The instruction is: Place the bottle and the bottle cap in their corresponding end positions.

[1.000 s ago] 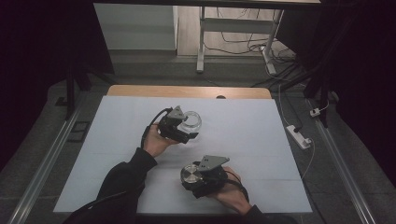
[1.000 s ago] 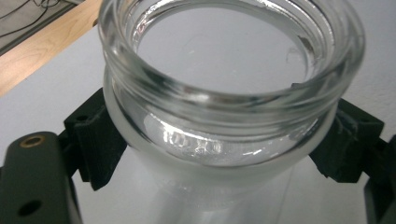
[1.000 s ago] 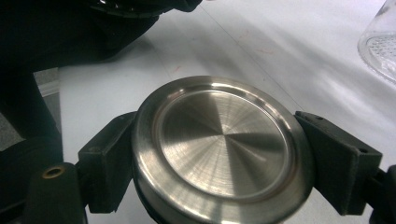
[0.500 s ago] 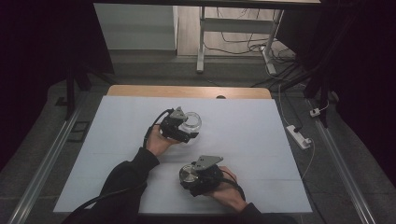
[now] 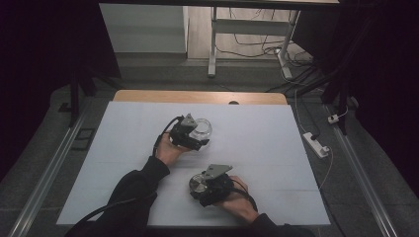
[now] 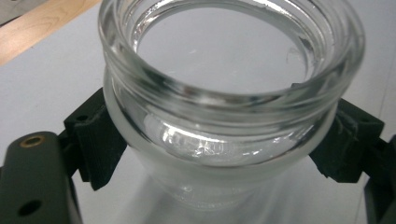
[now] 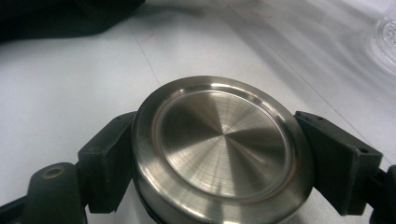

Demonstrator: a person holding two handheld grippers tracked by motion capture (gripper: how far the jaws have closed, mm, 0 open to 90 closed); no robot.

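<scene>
Glass jar (image 6: 219,116) stands open mid-table, pinched at its sides by the left gripper (image 5: 196,134). Nearer, the right gripper (image 5: 203,186) squeezes the metal lid (image 7: 219,149) by its rim. Lid is off; putting it on seems left.

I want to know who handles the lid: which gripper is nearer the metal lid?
Right. The right gripper has its jaws closed on the metal lid at both sides. The left gripper is farther up the table, clamped on the glass jar.
</scene>
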